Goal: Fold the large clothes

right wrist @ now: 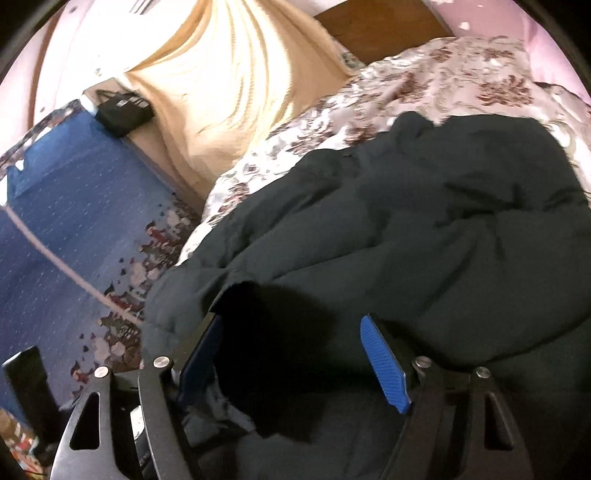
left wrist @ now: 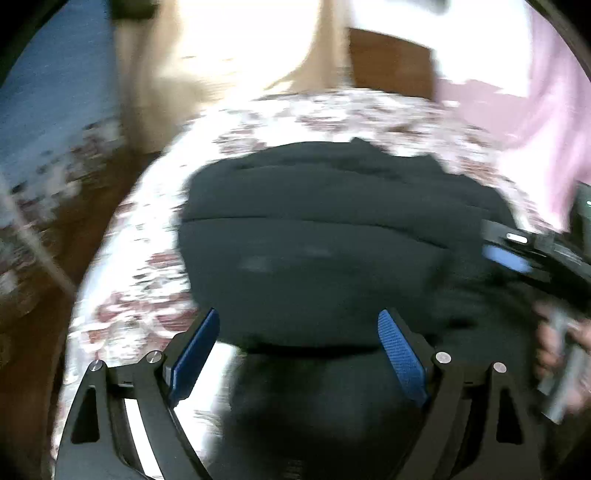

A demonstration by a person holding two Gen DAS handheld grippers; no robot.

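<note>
A large dark garment lies folded in a thick block on the floral bedspread. My left gripper hovers over its near edge, blue pads wide apart with nothing pinched; the view is blurred. At the right edge of that view are the right gripper's blue pad and a hand. In the right wrist view the garment is rumpled. A loose dark flap lies between the jaws of my right gripper. Its right pad is bare; the left one is half hidden by cloth.
The bed's edge drops to a blue patterned carpet on the left. A beige curtain hangs beyond it, with a black box on the floor at its foot. A wooden headboard and pink wall stand behind.
</note>
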